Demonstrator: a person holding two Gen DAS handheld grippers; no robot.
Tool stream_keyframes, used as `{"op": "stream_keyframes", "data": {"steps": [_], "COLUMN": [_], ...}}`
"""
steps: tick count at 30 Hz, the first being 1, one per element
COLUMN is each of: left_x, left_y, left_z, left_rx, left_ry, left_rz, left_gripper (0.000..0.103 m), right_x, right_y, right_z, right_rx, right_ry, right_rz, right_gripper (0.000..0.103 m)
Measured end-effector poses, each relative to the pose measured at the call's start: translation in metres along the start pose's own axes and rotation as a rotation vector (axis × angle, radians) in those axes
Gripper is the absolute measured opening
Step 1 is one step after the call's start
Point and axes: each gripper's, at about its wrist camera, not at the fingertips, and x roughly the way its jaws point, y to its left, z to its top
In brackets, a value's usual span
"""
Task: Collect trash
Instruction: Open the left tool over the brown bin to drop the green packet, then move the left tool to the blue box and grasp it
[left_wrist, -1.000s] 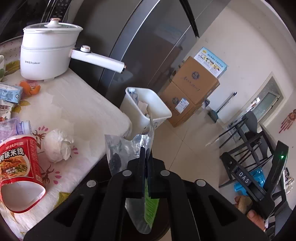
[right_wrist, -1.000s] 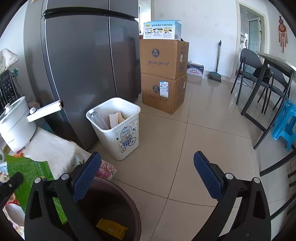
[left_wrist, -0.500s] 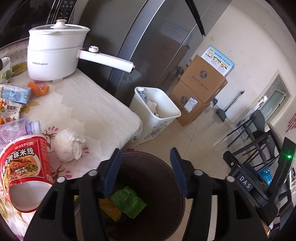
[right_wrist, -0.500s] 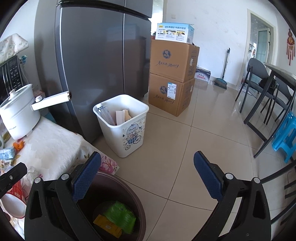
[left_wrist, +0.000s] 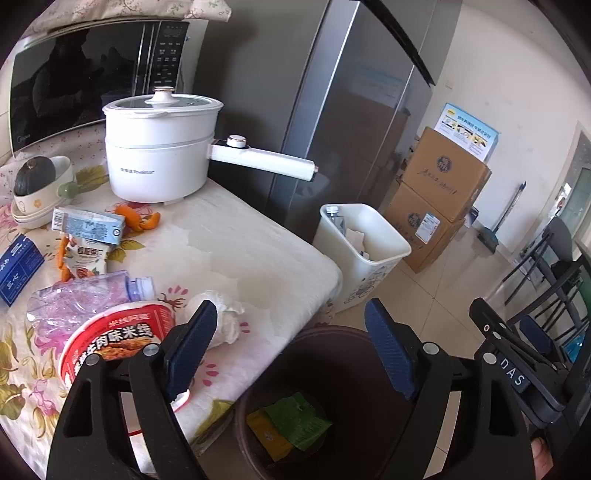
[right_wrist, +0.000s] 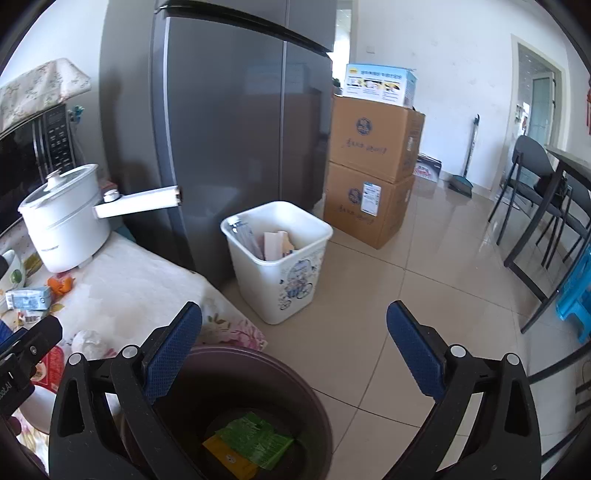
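Trash: 2 wrappers (left_wrist: 291, 424) in brown bin (left_wrist: 332, 332) | left tongs (left_wrist: 291, 350) just opened, empty | right tongs (right_wrist: 295, 350) apart

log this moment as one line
left gripper: open, just opening, empty | right gripper: open, empty | green wrapper: in brown bin | next: table trash

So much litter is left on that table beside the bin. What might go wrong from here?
The red noodle cup lies tipped at the table's near edge, so a nudge from the open left gripper might roll it onto the floor. The crumpled tissue is soft and could slip from the pads. The pot handle juts past the table edge, easy to bump.
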Motion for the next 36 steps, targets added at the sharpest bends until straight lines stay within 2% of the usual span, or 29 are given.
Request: {"op": "stream_keyframes", "data": {"steps": [10,19,36], "left_x": [-0.009,-0.020,-0.044], "left_y": [0.039,0.087,0.200], "left_z": [0.006,0.006,-0.002], "left_rx": [-0.060,-0.123,-0.273], "left_ry": [-0.003,-0.001,0.025], "left_rz": [0.066,0.145,0.307], "left_gripper": [0.080,0.080,0.080], "right_x": [-0.005,-0.010,-0.018], "right_y": [0.037,0.088,0.215], "right_z": [0.000,0.000,-0.017], "right_rx": [-0.033,-0.082,-0.234], "right_ry": [-0.007,-0.014,0.013], "right_rz": [0.060,0.135,0.280], "right_gripper": [0.096,0.096,0.096]}}
